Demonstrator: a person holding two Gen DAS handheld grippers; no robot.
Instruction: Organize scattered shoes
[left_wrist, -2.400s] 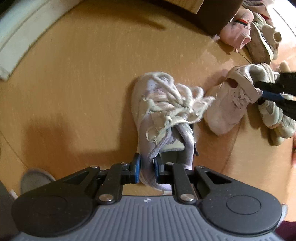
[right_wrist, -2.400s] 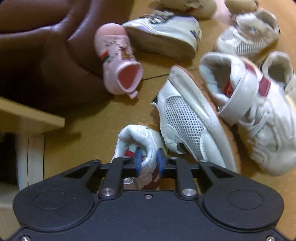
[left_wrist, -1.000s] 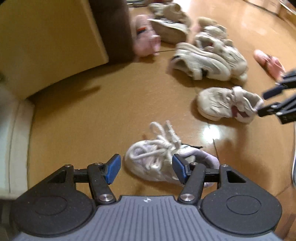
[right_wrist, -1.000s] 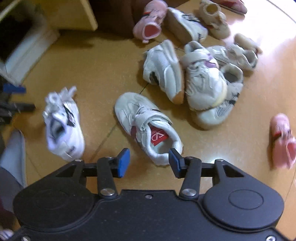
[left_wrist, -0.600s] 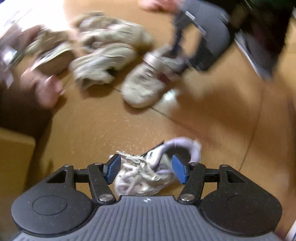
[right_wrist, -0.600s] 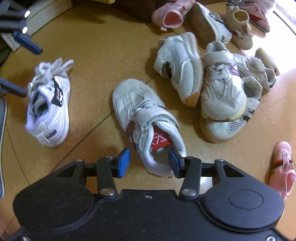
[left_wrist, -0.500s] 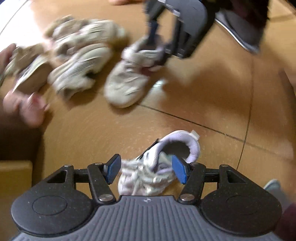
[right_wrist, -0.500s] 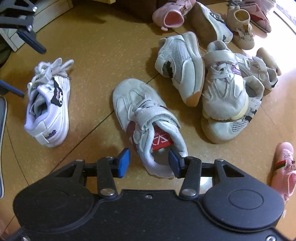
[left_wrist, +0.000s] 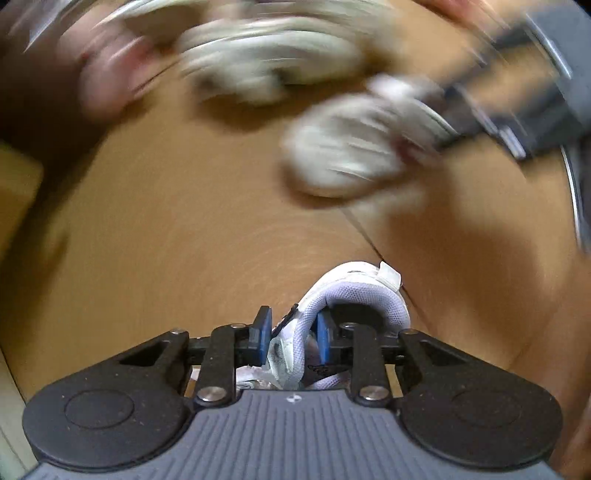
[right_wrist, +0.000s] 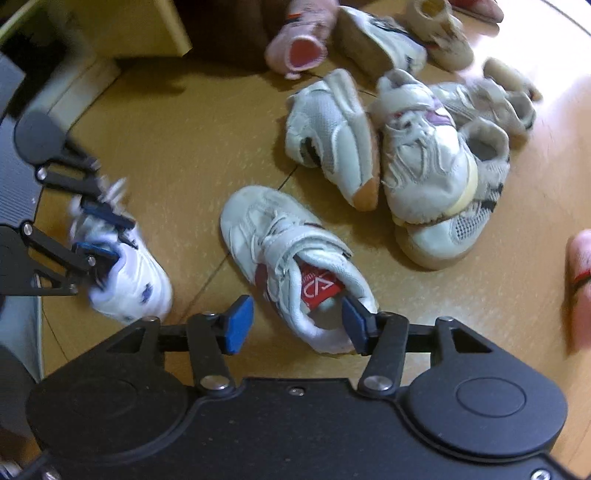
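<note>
My left gripper (left_wrist: 293, 334) is shut on the padded collar of a white lace-up sneaker (left_wrist: 354, 291), heel pointing away; it also shows in the right wrist view (right_wrist: 136, 273), held by the left gripper (right_wrist: 101, 230) at the left. My right gripper (right_wrist: 295, 323) is open, its blue pads on either side of the heel of a white velcro-strap sneaker (right_wrist: 288, 251) with a red insole, which lies on the wooden floor. The left wrist view is blurred; the strap sneaker (left_wrist: 343, 155) and the right gripper (left_wrist: 443, 125) show at the upper right.
A pile of several white and beige shoes (right_wrist: 417, 147) lies beyond the strap sneaker. Pink shoes lie at the back (right_wrist: 299, 40) and at the right edge (right_wrist: 580, 280). A dark brown furniture piece (right_wrist: 229, 26) and a light wooden cabinet (right_wrist: 147, 26) stand at the back left.
My left gripper has closed on the collar of the lace-up sneaker and swung round fast. My right gripper has stayed open at the strap sneaker's heel.
</note>
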